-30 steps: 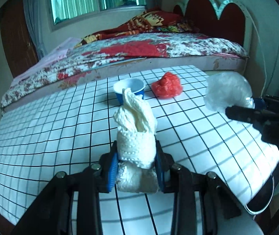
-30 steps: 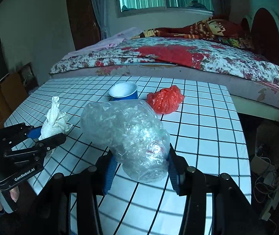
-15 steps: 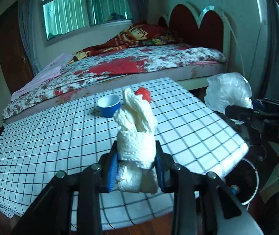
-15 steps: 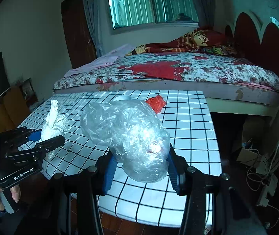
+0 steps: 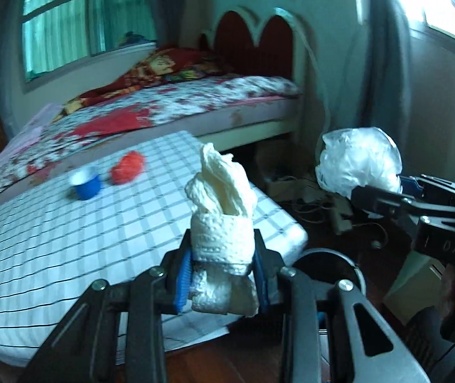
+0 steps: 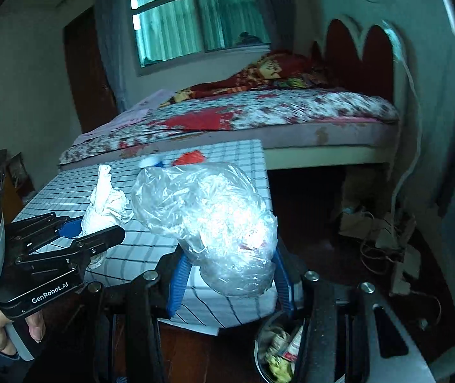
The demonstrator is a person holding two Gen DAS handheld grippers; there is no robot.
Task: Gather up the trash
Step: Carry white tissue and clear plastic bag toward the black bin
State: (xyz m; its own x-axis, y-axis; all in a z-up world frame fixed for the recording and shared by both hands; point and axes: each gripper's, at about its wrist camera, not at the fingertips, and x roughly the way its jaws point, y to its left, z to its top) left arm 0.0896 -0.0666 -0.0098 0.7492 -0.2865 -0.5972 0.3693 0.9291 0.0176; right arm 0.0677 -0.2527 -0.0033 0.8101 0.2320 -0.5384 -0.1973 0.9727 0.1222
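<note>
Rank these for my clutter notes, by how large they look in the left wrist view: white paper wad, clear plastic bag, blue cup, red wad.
1. white paper wad, though held nearest the camera, so partly nearness.
2. clear plastic bag.
3. red wad and blue cup: blurred and alike, so unranked.

Floral-quilted bed (image 5: pixel 170 108) under a curtained window (image 6: pixel 195 22), dark wooden floor (image 6: pixel 323 210).

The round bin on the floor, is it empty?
Not empty. The round bin holds crumpled wrappers and paper scraps, seen from the right wrist.
</note>
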